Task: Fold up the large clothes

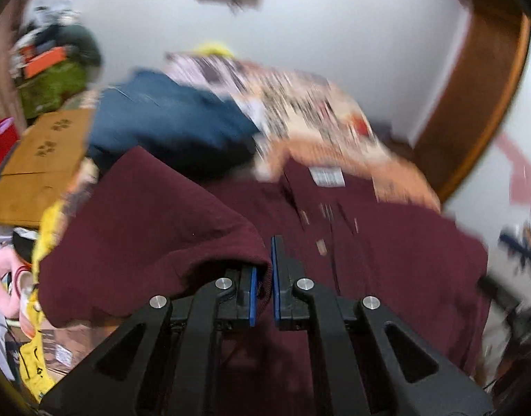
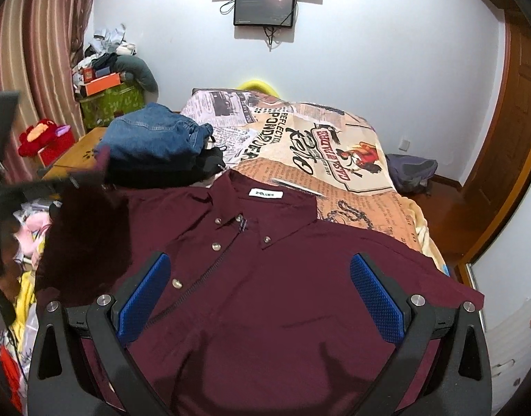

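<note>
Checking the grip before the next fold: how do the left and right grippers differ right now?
The left gripper is shut, pinching the maroon shirt; the right gripper is wide open and holds nothing. The left lifts a fold of cloth; the right hangs over the flat shirt front. Both have blue pads.

A dark maroon button-down cotton shirt (image 2: pixel 282 270) is spread front-up on the bed, its collar pointing toward the far wall and a white label shown inside the neck. The placket is buttoned. Its left sleeve (image 1: pixel 154 228) is lifted off the bed and draped in a fold above the body.
</note>
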`<act>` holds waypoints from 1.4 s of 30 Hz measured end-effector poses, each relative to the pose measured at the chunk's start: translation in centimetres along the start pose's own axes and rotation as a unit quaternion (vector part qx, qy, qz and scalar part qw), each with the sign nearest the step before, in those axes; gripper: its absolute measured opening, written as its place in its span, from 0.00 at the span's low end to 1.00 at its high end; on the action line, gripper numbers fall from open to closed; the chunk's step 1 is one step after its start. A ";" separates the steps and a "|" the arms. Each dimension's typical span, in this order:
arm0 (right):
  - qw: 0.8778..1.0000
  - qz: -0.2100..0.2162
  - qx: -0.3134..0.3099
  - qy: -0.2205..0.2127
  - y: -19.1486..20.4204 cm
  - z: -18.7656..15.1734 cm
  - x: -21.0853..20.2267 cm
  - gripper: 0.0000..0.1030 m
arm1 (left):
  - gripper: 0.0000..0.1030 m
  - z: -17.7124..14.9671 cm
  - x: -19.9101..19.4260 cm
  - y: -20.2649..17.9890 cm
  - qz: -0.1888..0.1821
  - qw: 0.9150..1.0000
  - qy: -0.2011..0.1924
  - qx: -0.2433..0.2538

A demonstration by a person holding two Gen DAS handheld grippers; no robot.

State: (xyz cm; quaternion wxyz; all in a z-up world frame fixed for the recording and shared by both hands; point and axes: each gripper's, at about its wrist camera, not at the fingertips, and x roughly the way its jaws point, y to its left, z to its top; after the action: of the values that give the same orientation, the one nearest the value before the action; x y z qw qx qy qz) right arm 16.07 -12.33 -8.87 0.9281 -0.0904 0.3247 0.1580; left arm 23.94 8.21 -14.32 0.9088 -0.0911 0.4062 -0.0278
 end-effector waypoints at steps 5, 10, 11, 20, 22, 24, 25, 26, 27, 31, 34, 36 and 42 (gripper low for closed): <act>1.000 -0.008 -0.002 0.007 -0.6 -0.9 -0.3 1.00 | 0.06 -3.9 4.5 -2.8 0.000 0.995 0.088 0.041; 1.000 -0.013 -0.005 0.007 -0.7 -1.2 -0.8 1.00 | 0.27 -5.1 3.7 -3.5 -0.004 0.993 0.104 0.049; 1.000 -0.013 -0.005 0.006 -0.7 -1.2 -0.8 1.00 | 0.40 -5.0 3.3 -3.5 -0.011 0.994 0.100 0.047; 1.000 -0.018 0.002 -0.006 -0.6 -0.8 -1.0 1.00 | 0.75 -3.0 -4.5 1.5 0.007 1.000 -0.002 -0.014; 1.000 -0.020 0.004 -0.008 -0.6 -0.7 -0.9 1.00 | 0.85 -3.0 -5.4 4.0 0.035 0.998 -0.020 -0.042; 1.000 -0.021 0.007 -0.009 -0.6 -0.6 -0.8 1.00 | 0.88 -3.1 -5.9 6.5 0.062 0.995 -0.029 -0.069; 1.000 -0.021 0.009 -0.009 -0.6 -0.5 -0.7 1.00 | 0.88 -3.3 -6.1 7.8 0.076 0.993 -0.026 -0.084; 1.000 -0.022 0.011 -0.008 -0.6 -0.5 -0.5 1.00 | 0.88 -3.5 -6.0 9.3 0.088 0.991 -0.022 -0.100; 1.000 -0.024 0.014 -0.006 -0.6 -0.5 -0.3 1.00 | 0.88 -3.7 -5.7 10.5 0.095 0.989 -0.018 -0.114; 0.999 -0.029 0.019 0.004 -0.5 -0.7 0.2 1.00 | 0.88 -5.7 -5.0 15.5 0.097 0.979 -0.010 -0.178; 0.999 -0.033 0.021 0.015 -0.6 -0.9 0.7 1.00 | 0.88 -7.6 -3.7 18.5 0.069 0.969 0.011 -0.239; 0.999 -0.036 0.021 0.022 -0.7 -1.1 1.0 1.00 | 0.87 -8.9 -2.4 20.2 0.040 0.959 0.027 -0.280; 0.998 -0.045 0.023 0.037 -1.2 -1.4 2.0 1.00 | 0.76 -11.7 2.2 23.6 -0.038 0.924 0.071 -0.374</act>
State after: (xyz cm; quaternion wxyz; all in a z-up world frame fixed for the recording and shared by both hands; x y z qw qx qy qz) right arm 17.22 -13.35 -11.13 0.9235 -0.0891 0.3580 0.1053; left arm 16.18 29.40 -27.99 0.7756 -0.4372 0.4472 0.0855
